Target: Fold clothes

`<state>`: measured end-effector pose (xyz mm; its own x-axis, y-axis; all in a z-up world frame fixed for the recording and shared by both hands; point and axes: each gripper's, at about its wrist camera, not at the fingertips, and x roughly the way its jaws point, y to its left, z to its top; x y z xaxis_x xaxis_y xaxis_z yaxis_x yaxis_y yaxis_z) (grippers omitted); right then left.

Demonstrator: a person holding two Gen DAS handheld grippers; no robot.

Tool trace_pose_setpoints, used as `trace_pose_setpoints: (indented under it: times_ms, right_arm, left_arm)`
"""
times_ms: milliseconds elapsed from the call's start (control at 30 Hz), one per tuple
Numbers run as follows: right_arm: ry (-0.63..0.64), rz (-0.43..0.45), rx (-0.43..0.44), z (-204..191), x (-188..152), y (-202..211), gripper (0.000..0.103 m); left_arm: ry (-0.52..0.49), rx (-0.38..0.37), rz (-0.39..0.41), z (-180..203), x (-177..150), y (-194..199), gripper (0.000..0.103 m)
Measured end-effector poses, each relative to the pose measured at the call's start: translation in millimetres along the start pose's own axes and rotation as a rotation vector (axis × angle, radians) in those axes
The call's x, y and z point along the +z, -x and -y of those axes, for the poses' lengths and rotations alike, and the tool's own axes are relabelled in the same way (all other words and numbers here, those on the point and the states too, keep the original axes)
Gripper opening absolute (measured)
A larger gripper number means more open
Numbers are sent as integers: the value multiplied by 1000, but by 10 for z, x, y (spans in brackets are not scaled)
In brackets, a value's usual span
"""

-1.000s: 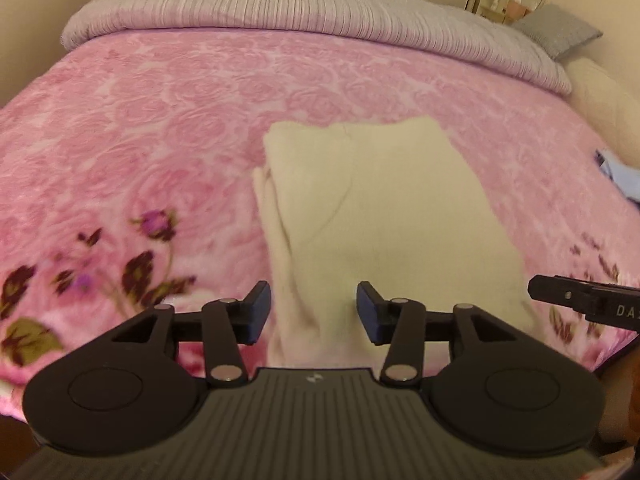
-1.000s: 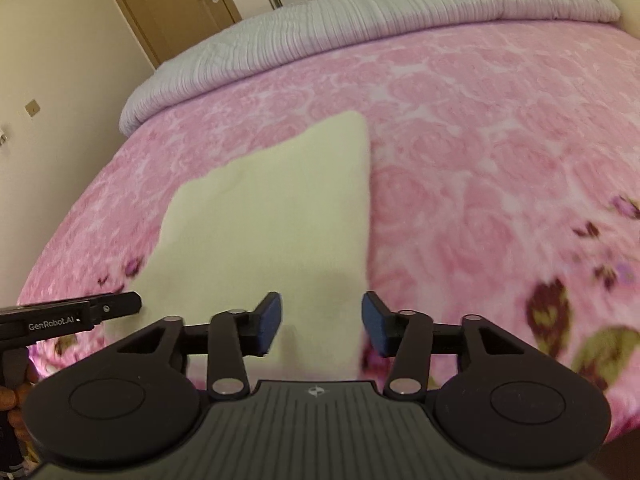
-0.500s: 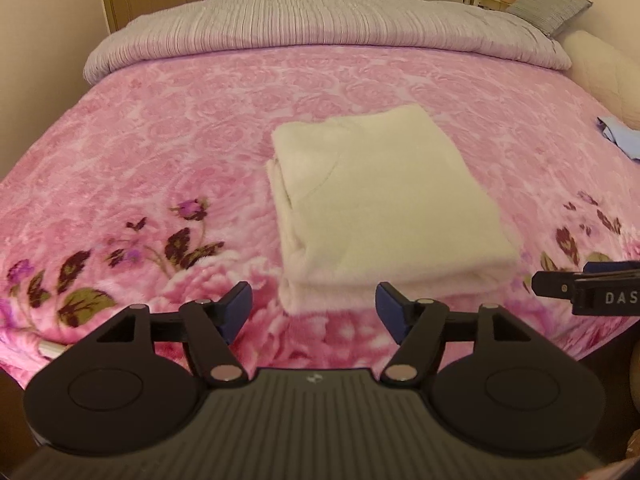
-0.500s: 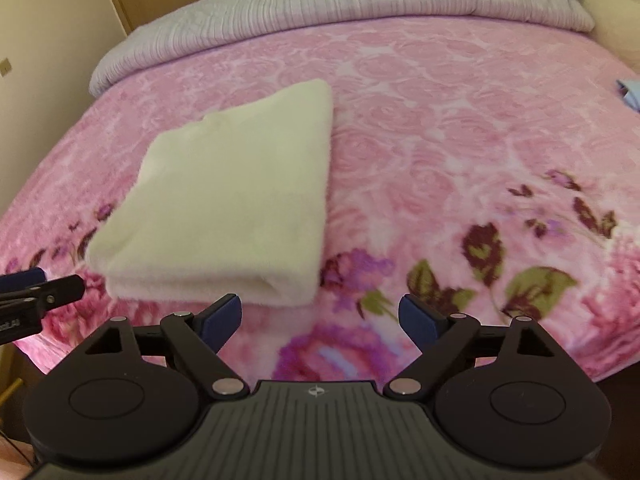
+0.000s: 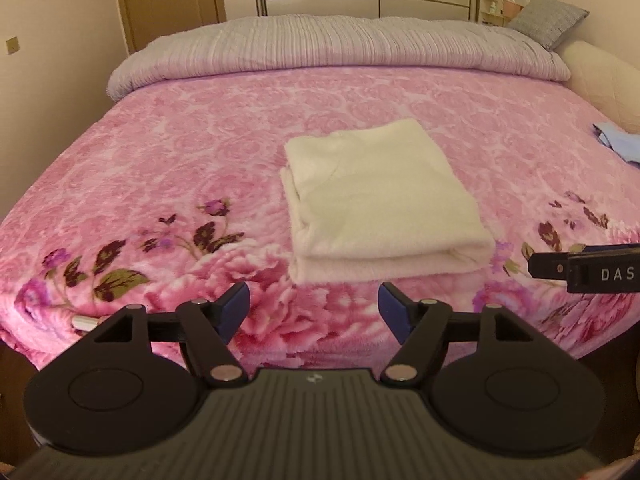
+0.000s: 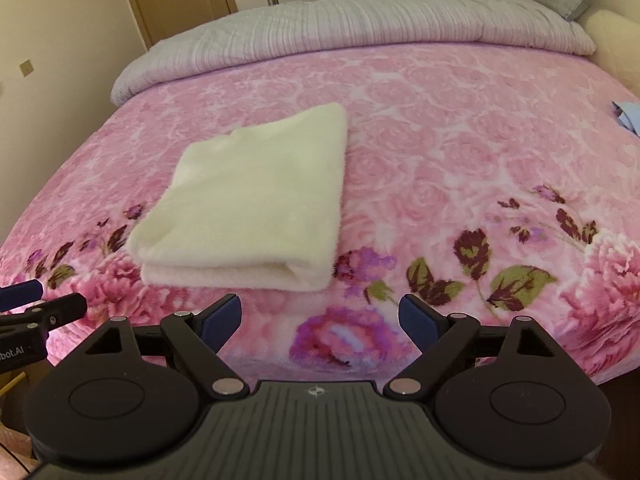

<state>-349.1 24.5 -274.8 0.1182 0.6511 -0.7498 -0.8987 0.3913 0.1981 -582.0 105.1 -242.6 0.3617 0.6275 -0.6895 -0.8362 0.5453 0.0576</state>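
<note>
A cream fleecy garment lies folded into a neat rectangle on the pink floral blanket, its thick folded edge toward me. My left gripper hovers just short of that near edge, open, with nothing between its fingers. In the right wrist view the same garment sits to the left of centre. My right gripper is open wide and empty, over the blanket's flowered border to the right of the garment's near corner. Neither gripper touches the garment. A finger of the right gripper shows at the left view's right edge.
A grey ribbed duvet is rolled across the far end of the bed. A grey pillow and a cream padded bolster sit at the far right. A light blue cloth lies near the bed's right edge. A wooden door stands behind.
Both grippers opened, let go of the garment's near edge and drew back and up. The garment now lies folded, farther from both cameras.
</note>
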Motion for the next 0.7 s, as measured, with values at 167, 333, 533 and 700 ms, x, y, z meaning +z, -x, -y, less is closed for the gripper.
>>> trace_pose_setpoints:
  times_ms: [167,333,533,700]
  right_arm:
    - [-4,0,25,81,-29,27,88]
    - [-43,-5,61,203,-37,-60,88]
    - [-145,-29,162,357,5,-296,88]
    - [-351,-62,323,636,56,-618,88]
  left_arm:
    - [88,-54,11,-134,-20,123,68]
    - [261,-149,-12,-458,-65,73,68]
    - [555,-316,-40,-935,-70,-354,71]
    - [727,-429,-87,-1189,-60,-1011,71]
